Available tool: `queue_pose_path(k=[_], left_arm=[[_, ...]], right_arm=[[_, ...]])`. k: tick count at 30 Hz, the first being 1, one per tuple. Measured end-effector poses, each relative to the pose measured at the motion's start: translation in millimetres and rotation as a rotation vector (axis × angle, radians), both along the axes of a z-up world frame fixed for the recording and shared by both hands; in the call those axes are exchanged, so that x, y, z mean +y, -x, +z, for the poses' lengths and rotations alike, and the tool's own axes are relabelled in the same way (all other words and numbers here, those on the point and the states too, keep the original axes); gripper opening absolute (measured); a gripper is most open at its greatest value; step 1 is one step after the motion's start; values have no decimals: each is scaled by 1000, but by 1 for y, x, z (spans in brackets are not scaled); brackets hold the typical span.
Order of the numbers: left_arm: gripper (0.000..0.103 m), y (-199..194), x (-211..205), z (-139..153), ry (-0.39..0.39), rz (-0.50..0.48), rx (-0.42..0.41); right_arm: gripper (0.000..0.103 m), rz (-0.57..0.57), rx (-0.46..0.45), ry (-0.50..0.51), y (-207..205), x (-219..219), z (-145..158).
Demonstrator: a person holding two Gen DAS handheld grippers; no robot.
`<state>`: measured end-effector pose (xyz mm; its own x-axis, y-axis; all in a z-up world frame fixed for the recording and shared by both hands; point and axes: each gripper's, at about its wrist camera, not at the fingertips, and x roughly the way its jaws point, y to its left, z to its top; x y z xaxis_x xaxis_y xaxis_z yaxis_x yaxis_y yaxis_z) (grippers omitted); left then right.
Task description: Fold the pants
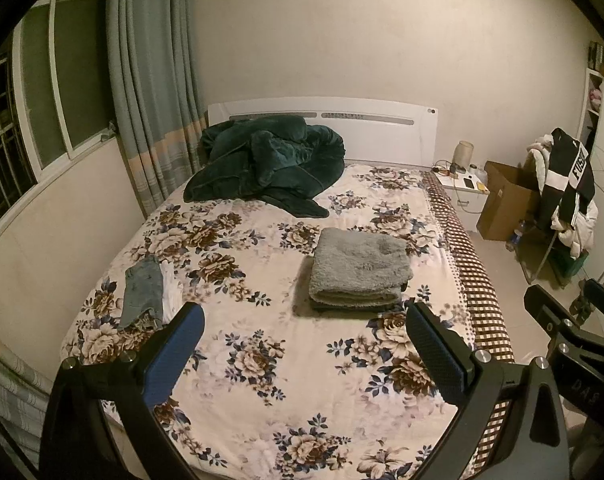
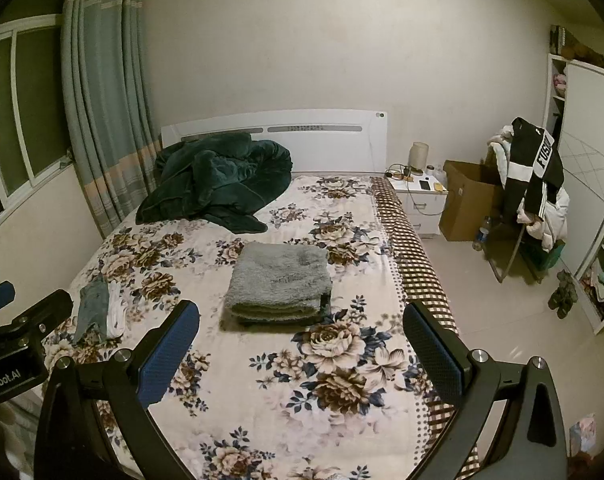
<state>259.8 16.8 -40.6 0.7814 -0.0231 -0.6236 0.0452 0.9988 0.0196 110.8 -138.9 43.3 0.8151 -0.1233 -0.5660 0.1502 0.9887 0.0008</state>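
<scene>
A folded grey fleece garment, likely the pants [image 1: 359, 269], lies in a neat stack in the middle of the floral bed [image 1: 262, 360]; it also shows in the right wrist view [image 2: 280, 278]. My left gripper [image 1: 303, 320] is open and empty, held above the bed's near end, well short of the stack. My right gripper [image 2: 302, 318] is open and empty, also above the near end. The right gripper shows at the right edge of the left wrist view [image 1: 573, 308], and the left gripper at the left edge of the right wrist view [image 2: 22, 304].
Small folded denim [image 1: 142, 292] and white clothes [image 1: 172, 288] lie near the bed's left edge. A dark green blanket [image 1: 270, 160] is heaped by the headboard. A nightstand [image 2: 421, 198], cardboard box [image 2: 465, 200] and clothes-laden rack [image 2: 533, 188] stand right of the bed.
</scene>
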Motion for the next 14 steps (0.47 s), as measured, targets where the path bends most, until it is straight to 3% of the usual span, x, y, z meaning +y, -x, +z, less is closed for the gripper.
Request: queue_pose_path(k=[14], left_arm=[[103, 1, -2, -8, 3, 1, -8]], right_arm=[[103, -5, 2, -2, 0, 2, 2]])
